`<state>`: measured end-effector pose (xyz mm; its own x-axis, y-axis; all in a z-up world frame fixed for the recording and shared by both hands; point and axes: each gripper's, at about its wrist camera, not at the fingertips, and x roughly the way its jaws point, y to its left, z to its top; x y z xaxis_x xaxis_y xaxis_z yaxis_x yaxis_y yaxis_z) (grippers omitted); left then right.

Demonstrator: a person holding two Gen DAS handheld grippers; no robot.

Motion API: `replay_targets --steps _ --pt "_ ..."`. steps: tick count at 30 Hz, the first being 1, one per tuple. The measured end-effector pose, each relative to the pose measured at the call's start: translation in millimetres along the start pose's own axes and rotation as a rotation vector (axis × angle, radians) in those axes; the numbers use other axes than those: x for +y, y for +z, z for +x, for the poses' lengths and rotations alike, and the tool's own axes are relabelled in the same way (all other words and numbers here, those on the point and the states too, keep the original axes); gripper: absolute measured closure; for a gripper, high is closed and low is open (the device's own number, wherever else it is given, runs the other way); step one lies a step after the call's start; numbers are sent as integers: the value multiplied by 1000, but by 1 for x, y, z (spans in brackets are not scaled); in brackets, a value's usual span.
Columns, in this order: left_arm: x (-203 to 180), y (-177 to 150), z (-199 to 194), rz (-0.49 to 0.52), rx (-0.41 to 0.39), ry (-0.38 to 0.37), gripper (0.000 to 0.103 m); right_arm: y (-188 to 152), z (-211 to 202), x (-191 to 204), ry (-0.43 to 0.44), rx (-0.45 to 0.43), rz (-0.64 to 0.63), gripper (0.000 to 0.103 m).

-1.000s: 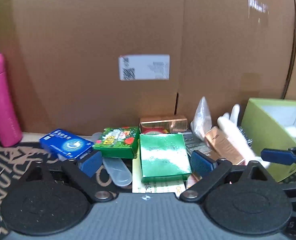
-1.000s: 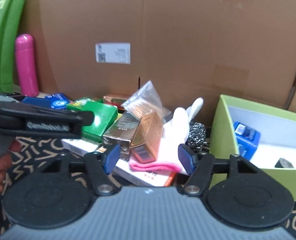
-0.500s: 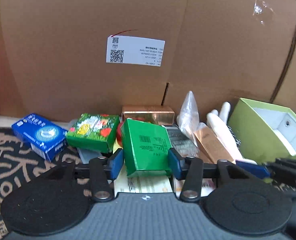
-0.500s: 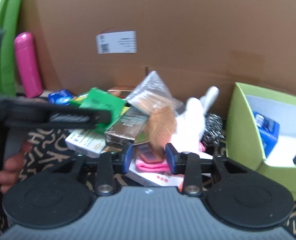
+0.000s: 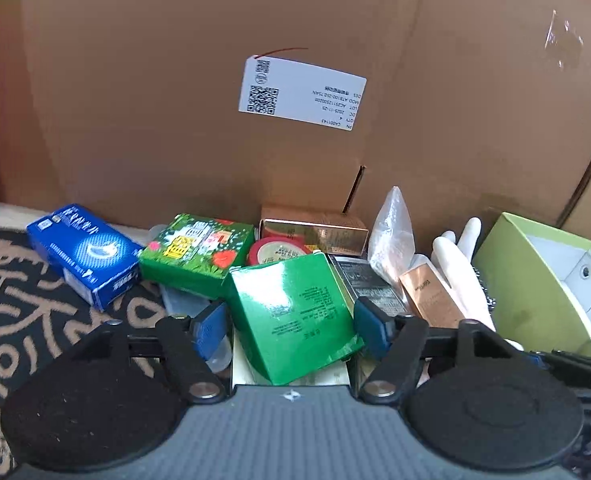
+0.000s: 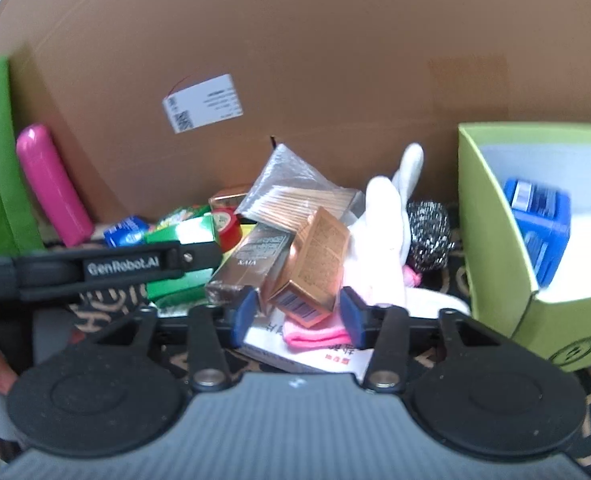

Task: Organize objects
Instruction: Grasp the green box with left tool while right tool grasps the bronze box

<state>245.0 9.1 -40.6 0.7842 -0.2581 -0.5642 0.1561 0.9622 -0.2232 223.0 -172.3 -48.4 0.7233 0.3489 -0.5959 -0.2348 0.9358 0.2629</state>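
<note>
A tall brown cardboard sheet (image 5: 175,100) is filling the upper half of both views. At the right edge, an open lime-green paper box (image 6: 507,240) is sitting, holding a blue packet (image 6: 539,220). In the left wrist view's lower centre, the left gripper (image 5: 291,330) is opening, its fingers (image 5: 369,324) flanking a glossy green carton (image 5: 295,312) without pressing it. In the right wrist view's lower centre, the right gripper (image 6: 297,314) is opening around a copper-coloured carton (image 6: 315,268).
</note>
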Motion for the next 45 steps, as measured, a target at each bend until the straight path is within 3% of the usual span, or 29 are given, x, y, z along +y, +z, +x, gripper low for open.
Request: replay_targets --steps 3,4,5,7,8,10,13,16,17,18,19,20,21,25,26,29,32,33,37,39,45 --pt "3 1 0 -2 8 -36 38 5 8 -5 36 10 36 39" --pt "5 0 -2 -7 16 -48 39 5 10 -6 51 13 43 42" --pt "6 -2 -7 -6 12 -62 50 6 11 -5 63 16 44 56" --pt "10 -5 -21 6 -4 -83 60 5 9 1 80 20 29 70" --pt "12 -7 -26 3 10 -106 74 3 7 5 91 25 11 95" --pt "15 -16 -38 -20 40 -149 84 -5 4 15 151 49 -15 98" --pt "14 -36 -60 1 46 -170 84 -23 -3 38 134 62 -111 98" --pt "19 -53 -82 -8 38 -166 84 -39 -14 46 172 73 -127 95" --pt "26 -54 -85 -29 26 -149 79 -42 -20 48 163 59 -139 95" --pt "30 -56 -88 -50 16 -139 66 -43 -25 50 143 41 -163 91" --pt "33 -56 -89 -67 11 -137 57 -42 -30 52 119 21 -190 74" --pt "37 -54 -88 -83 7 -134 41 -40 -33 51 95 5 -190 52" --pt "39 -55 -89 -91 1 -124 39 -37 -38 50 72 -16 -177 48" --pt "36 -57 -85 -53 19 -68 36 -22 -38 44 -38 -64 -186 47" --pt "35 -59 -84 -44 27 -63 31 -18 -33 43 -75 -63 -199 47" --pt "31 -64 -87 6 15 -43 21 -11 -16 44 -116 -29 -243 47" --pt "22 -64 -79 74 13 -8 19 -10 4 49 -151 4 -306 46" --pt "19 -63 -74 92 26 -1 19 -10 9 50 -141 16 -316 47" --pt "17 -63 -56 128 76 -7 21 -15 4 44 -97 20 -286 70" --pt "19 -66 -57 147 50 4 39 -21 -5 42 -96 24 -303 70" --pt "32 -73 -77 141 77 -35 39 -37 -38 43 -21 88 -347 70"
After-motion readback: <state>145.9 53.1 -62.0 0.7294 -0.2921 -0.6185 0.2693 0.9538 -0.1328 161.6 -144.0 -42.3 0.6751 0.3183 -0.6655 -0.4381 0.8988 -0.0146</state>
